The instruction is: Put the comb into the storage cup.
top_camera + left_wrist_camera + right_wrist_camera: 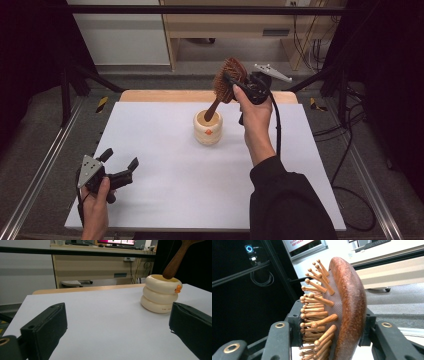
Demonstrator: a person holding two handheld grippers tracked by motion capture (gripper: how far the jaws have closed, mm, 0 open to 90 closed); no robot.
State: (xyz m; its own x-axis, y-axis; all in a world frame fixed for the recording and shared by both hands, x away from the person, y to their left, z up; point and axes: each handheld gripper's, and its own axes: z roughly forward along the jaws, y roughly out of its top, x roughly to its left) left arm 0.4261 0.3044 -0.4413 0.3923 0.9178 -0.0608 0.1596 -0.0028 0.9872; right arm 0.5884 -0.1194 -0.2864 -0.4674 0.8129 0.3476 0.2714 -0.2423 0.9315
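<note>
The right claw is clamping the head of the wooden hairbrush, its jaws pressing on the bristle side and the smooth back. The right hand is holding this claw raised above the bench. The brush is hanging tilted, with its handle tip dipping into the mouth of the cream ringed cup, which is standing upright near the middle of the bench. The left claw is resting near the left front corner, jaws apart, nothing between them, well apart from the cup.
</note>
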